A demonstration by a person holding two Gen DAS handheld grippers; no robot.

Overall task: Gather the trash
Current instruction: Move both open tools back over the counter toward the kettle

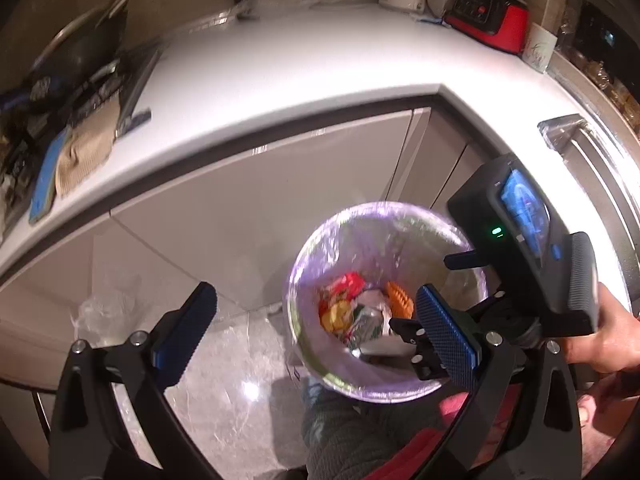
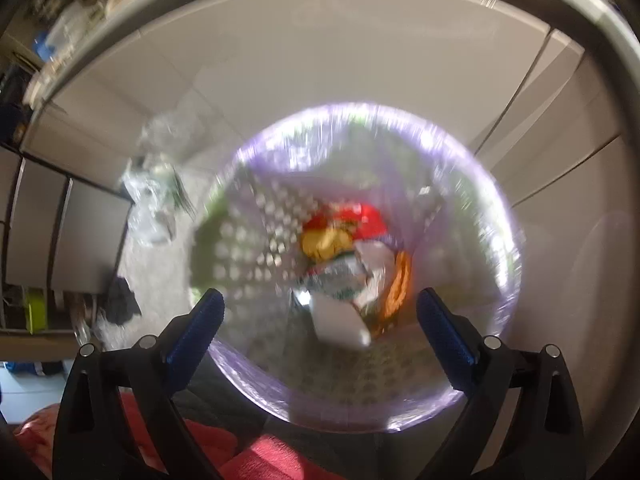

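A round bin [image 1: 308,256] with a purple liner stands on the floor by the cabinets. Inside lie red and yellow wrappers [image 1: 340,300], white paper and an orange piece [image 1: 400,300]. My left gripper [image 1: 316,300] is open and empty, its right pad over the bin's near side and its left pad over the floor. My right gripper [image 2: 320,300] points down into the bin [image 2: 508,240], open, with nothing between its pads. A white scrap [image 2: 340,320] lies blurred among the trash below it. The right gripper's black body with its lit screen [image 1: 520,216], held by a hand [image 1: 608,332], hangs over the bin's right rim.
The white L-shaped counter [image 1: 320,64] and beige cabinet doors [image 1: 280,184] rise behind the bin. A crumpled clear plastic bag [image 1: 104,312] lies on the floor to its left. A red blender base [image 1: 488,16], a wok and cloths sit on the counter. The person's red garment [image 2: 260,456] is below.
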